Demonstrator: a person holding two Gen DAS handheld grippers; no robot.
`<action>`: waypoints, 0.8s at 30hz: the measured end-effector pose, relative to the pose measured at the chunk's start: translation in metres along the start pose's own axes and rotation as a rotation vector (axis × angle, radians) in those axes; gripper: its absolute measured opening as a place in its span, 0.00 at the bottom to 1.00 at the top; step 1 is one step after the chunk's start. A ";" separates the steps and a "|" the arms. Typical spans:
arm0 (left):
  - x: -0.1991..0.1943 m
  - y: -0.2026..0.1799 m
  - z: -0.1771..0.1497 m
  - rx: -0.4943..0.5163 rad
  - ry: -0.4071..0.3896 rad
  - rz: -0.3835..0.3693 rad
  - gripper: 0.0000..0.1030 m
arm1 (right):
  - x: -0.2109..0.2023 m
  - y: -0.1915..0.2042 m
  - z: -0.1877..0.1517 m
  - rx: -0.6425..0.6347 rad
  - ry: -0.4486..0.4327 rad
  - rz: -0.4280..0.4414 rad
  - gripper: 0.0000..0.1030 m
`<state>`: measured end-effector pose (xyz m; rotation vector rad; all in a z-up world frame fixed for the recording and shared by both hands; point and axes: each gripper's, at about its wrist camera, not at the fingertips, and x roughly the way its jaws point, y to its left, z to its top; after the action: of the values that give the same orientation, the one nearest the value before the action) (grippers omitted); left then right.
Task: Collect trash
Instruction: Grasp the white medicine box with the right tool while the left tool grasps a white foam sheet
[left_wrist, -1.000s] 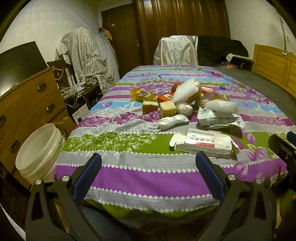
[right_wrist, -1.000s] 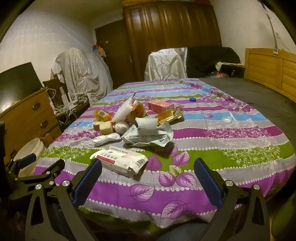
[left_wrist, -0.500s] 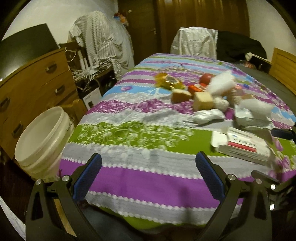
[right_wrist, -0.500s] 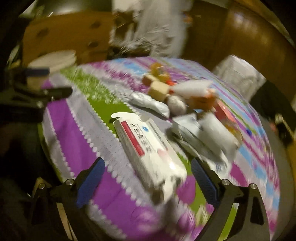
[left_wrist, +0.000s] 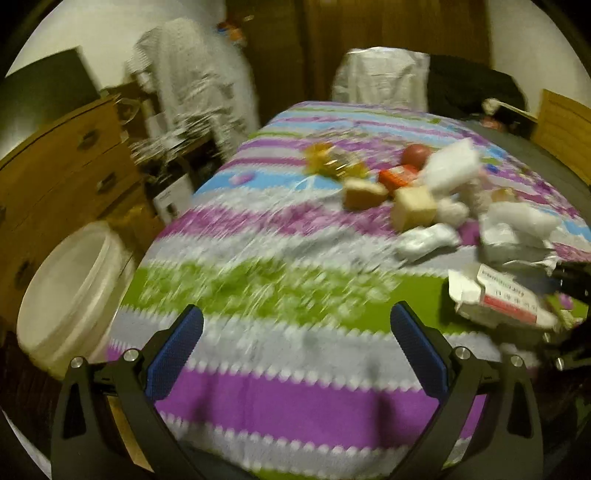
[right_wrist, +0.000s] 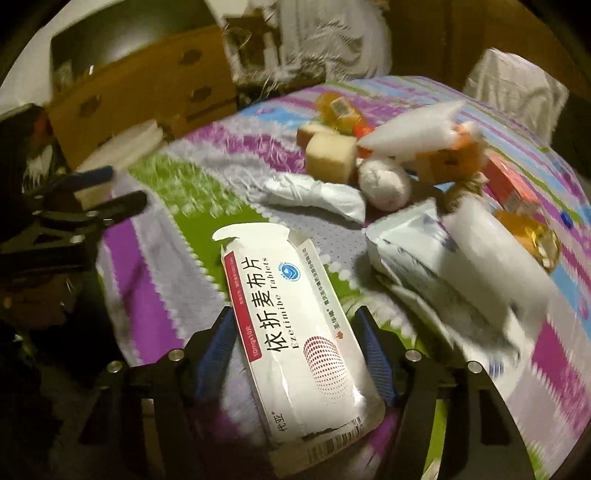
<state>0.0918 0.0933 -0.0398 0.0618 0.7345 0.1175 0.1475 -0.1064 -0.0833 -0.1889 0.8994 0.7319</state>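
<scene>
White bucket (left_wrist: 70, 291) beside bed, left tongs (left_wrist: 295, 332) open, right tongs (right_wrist: 295, 343) closing around tablet box (right_wrist: 295, 325).

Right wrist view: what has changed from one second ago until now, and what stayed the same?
The right gripper swung down over the bed edge to the white tablet box; the box now lies between its fingers and the jaws are closing on it, not yet clearly pressing. The left gripper drifted towards the white bucket, open and empty. The box and the other trash on the striped bedspread lie as before.
</scene>
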 end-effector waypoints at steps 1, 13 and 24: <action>0.000 -0.002 0.007 0.018 -0.009 -0.032 0.95 | -0.009 0.001 -0.005 0.027 -0.026 0.014 0.62; 0.075 -0.092 0.138 0.549 -0.048 -0.627 0.95 | -0.110 -0.013 -0.081 0.435 -0.325 0.091 0.61; 0.130 -0.148 0.141 0.824 0.058 -0.686 0.68 | -0.104 -0.028 -0.095 0.502 -0.345 0.115 0.61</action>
<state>0.2944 -0.0392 -0.0364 0.5859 0.7865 -0.8477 0.0624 -0.2209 -0.0666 0.4258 0.7391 0.5995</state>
